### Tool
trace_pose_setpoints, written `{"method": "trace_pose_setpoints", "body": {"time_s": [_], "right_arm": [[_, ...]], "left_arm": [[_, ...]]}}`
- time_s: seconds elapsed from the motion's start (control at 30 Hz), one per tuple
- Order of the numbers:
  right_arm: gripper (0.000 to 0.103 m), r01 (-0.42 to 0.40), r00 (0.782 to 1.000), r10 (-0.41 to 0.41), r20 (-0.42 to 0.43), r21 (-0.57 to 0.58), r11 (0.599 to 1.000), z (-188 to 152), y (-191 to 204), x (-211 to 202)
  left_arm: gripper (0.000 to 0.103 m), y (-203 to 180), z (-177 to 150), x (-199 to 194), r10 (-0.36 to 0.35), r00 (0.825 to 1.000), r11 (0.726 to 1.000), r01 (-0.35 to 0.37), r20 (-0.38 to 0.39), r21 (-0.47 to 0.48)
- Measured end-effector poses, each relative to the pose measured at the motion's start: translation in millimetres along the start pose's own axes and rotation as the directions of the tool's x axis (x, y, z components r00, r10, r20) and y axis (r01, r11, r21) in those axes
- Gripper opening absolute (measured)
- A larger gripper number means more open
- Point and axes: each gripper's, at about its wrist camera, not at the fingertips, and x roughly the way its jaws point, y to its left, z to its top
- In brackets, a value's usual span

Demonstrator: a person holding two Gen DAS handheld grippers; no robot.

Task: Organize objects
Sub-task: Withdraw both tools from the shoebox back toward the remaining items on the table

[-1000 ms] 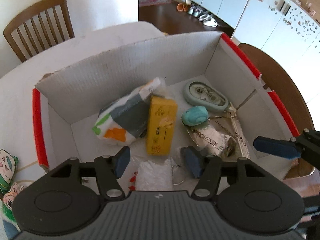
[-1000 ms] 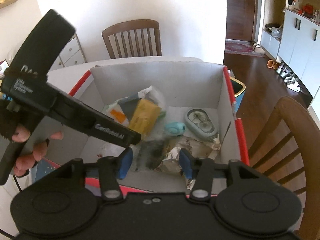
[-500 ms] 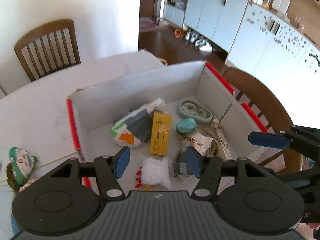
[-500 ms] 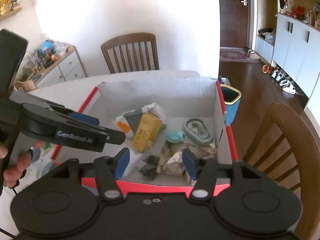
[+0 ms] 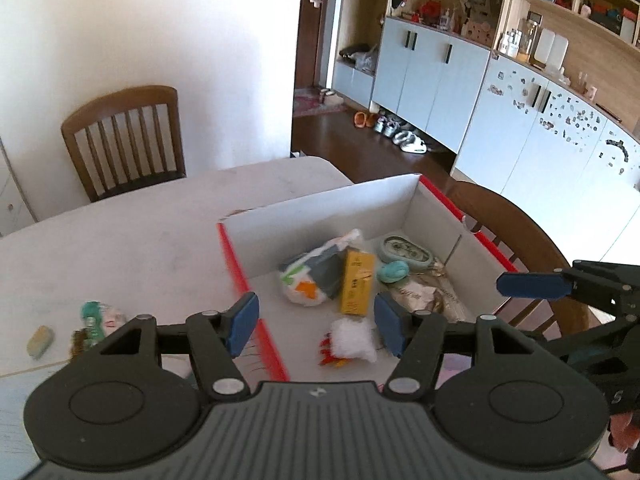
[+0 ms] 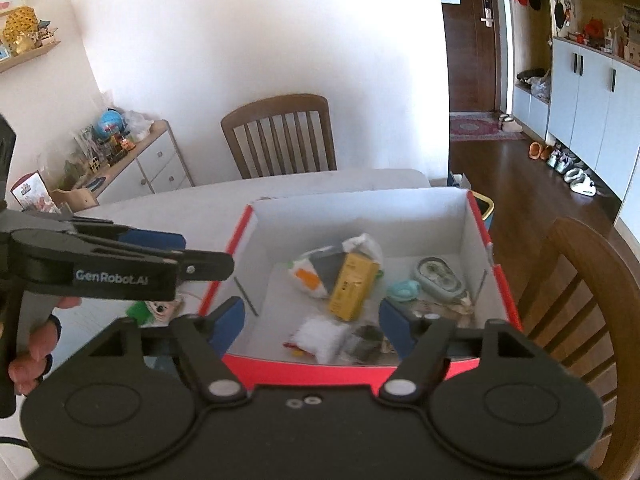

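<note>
A red-rimmed cardboard box on the white table holds a yellow carton, a colourful bag, a teal object, a grey-green oval case, a foil packet and a white fluffy item. My left gripper is open and empty, high above the box's near left edge. My right gripper is open and empty above the box's near rim. The left gripper also shows in the right wrist view.
Small loose items lie on the table left of the box: a green and white toy and a pale oval piece. Wooden chairs stand at the far side and at the right. A sideboard stands at the left wall.
Both grippers have risen and drawn back from the box, which now looks smaller. The left gripper has shifted left over the box's left rim. Both stay open and empty.
</note>
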Motion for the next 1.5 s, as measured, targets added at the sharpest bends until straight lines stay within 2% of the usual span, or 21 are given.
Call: {"method": "trace_pose_setpoints", "body": {"time_s": [0.1,0.37,0.43,0.7,0.77,0.83,1.17,1.5], "right_arm": [[0.079,0.001,1.0,-0.001,0.007,0.005,1.0,-0.5,15.1,-0.8],[0.092,0.002,1.0,-0.003,0.019,0.037,0.999,-2.4,59.9,5.4],[0.096,0.011,1.0,-0.011,0.022,0.04,0.999,-4.2,70.1,7.7],[0.1,0.026,0.999,-0.027,0.02,0.052,0.998,-6.5,110.6,21.7],[0.1,0.028,0.999,-0.029,0.018,0.053,0.998,-7.0,120.7,26.2],[0.1,0.031,0.999,-0.032,0.013,0.053,0.998,-7.8,129.3,31.4],[0.1,0.05,0.998,-0.05,-0.033,-0.001,0.999,-13.9,175.8,60.2],[0.1,0.069,0.994,-0.073,-0.084,-0.051,0.996,-10.0,206.6,94.9]], "left_arm": [[0.064,14.3,-6.5,-12.2,-0.003,1.0,1.0,0.003,0.01,0.0],[0.081,54.1,-25.4,-38.7,0.008,0.999,1.0,-0.008,0.033,-0.003],[0.082,65.2,-29.4,-44.2,0.009,0.999,1.0,-0.009,0.037,-0.003],[0.086,113.6,-44.2,-56.3,0.017,0.999,1.0,-0.016,0.032,-0.02],[0.09,127.5,-48.1,-57.5,0.013,1.0,0.999,-0.012,0.028,-0.033],[0.099,139.5,-51.5,-58.4,0.019,0.999,0.999,-0.018,0.029,-0.042],[0.101,200.0,-68.6,-60.1,0.038,0.999,0.997,-0.035,0.039,-0.063],[0.101,284.5,-86.8,-50.7,0.065,0.998,0.99,-0.063,0.017,-0.124]]}}
